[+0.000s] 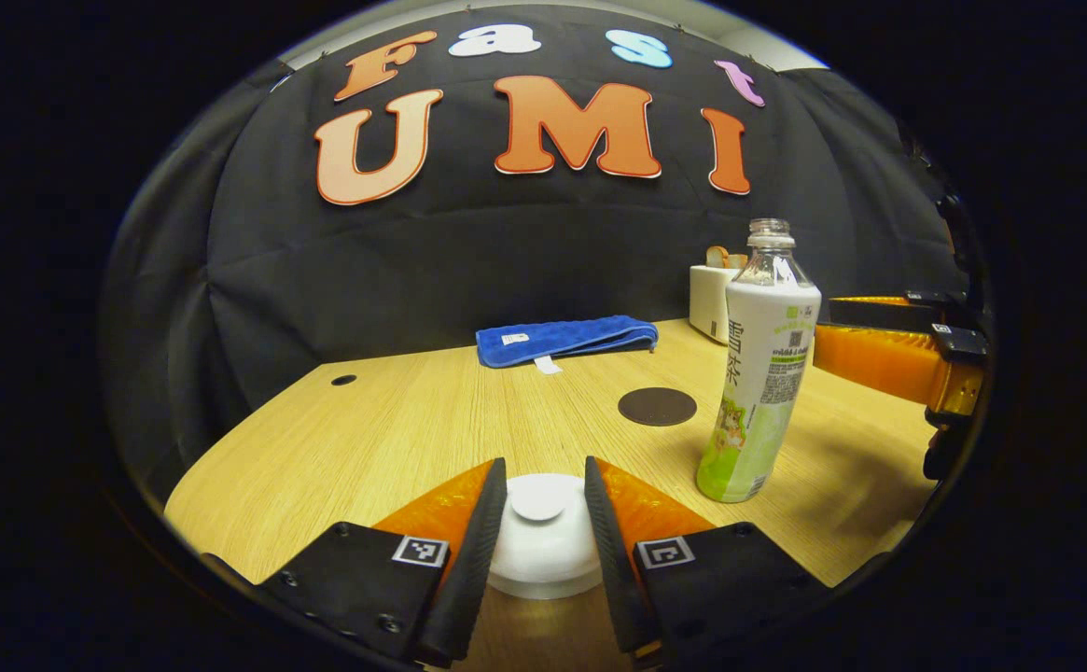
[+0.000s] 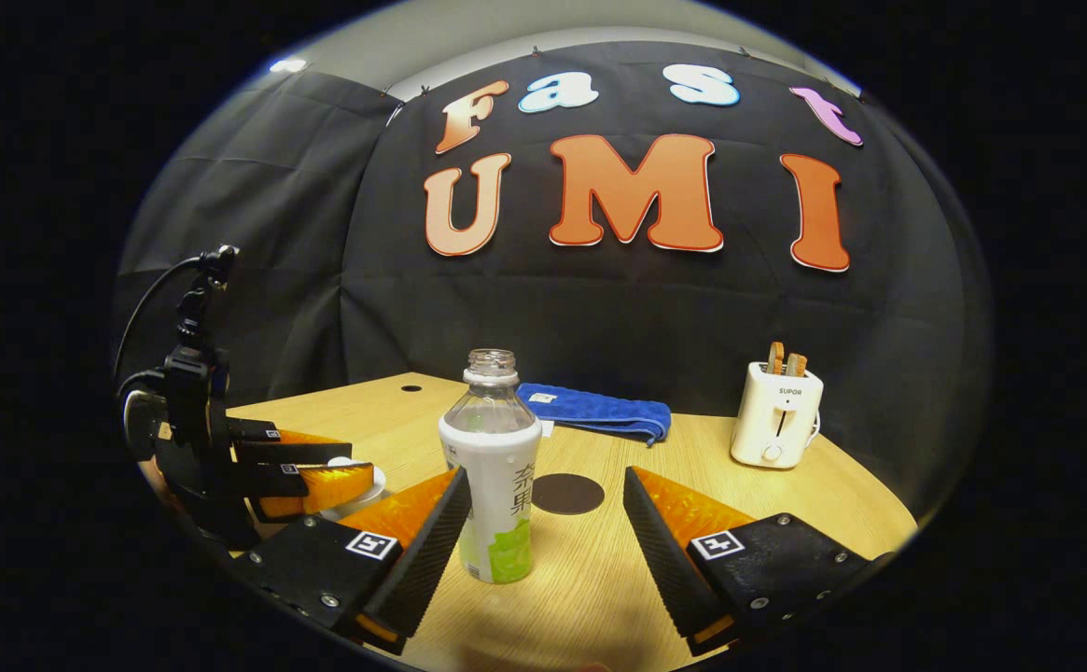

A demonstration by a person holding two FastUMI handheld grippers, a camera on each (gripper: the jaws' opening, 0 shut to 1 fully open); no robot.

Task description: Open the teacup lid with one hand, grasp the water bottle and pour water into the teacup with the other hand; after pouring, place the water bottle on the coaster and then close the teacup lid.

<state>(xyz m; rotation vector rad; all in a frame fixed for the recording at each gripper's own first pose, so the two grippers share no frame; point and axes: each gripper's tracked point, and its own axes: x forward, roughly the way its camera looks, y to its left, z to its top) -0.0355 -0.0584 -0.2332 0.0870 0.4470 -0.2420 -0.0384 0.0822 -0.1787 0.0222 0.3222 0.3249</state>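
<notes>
The white teacup lid (image 1: 543,551) sits low between the fingers of my left gripper (image 1: 545,485). Its round knob (image 1: 538,499) lies in the gap with a thin space on each side, so the gripper is open. An uncapped bottle (image 1: 758,392) with a white and green label stands upright on the table. In the right gripper view the bottle (image 2: 492,485) stands between the fingers of my open right gripper (image 2: 545,476), close to the left finger. The dark round coaster (image 2: 567,493) lies just behind it. The left gripper (image 2: 361,464) hovers over the lid (image 2: 356,504) at the far left.
A folded blue towel (image 1: 566,338) lies at the back of the wooden table (image 1: 394,429). A white toaster (image 2: 774,415) with toast stands at the back right. A small cable hole (image 1: 343,380) is near the back left edge. My right gripper (image 1: 828,336) is beside the bottle.
</notes>
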